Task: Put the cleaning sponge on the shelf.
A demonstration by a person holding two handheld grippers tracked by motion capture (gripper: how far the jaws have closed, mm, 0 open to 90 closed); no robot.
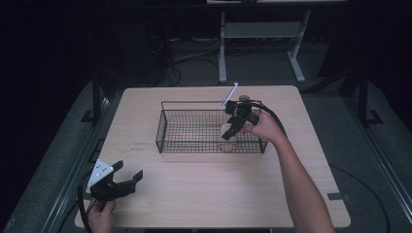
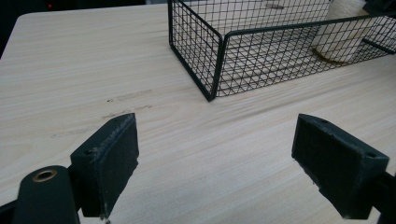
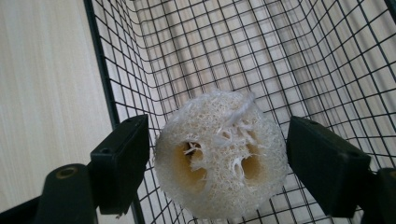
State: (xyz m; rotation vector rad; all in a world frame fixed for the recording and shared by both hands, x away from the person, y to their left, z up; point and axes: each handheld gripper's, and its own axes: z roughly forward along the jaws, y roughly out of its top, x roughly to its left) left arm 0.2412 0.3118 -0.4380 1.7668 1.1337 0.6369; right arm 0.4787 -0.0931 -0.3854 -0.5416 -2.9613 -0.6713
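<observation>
loofah piece [image 3: 222, 158] sits inside the wire basket [image 1: 165, 127] at its right end, between the right gripper [image 1: 233, 127] jaws, which look slightly parted: release or grasp, i cannot tell. left gripper [image 1: 127, 175] waits wide open, near-left of the basket.

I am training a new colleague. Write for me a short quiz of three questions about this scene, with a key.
1. Fill in: the jaws of the left tool stand ____.
2. True or false: the black wire-mesh basket stands on the pale wooden table.
3. The round, pale, fibrous loofah piece is: A) between the jaws of the right tool, inside the basket; B) on the table beside the basket; C) in the left tool.
Key: 1 open; 2 true; 3 A.
</observation>
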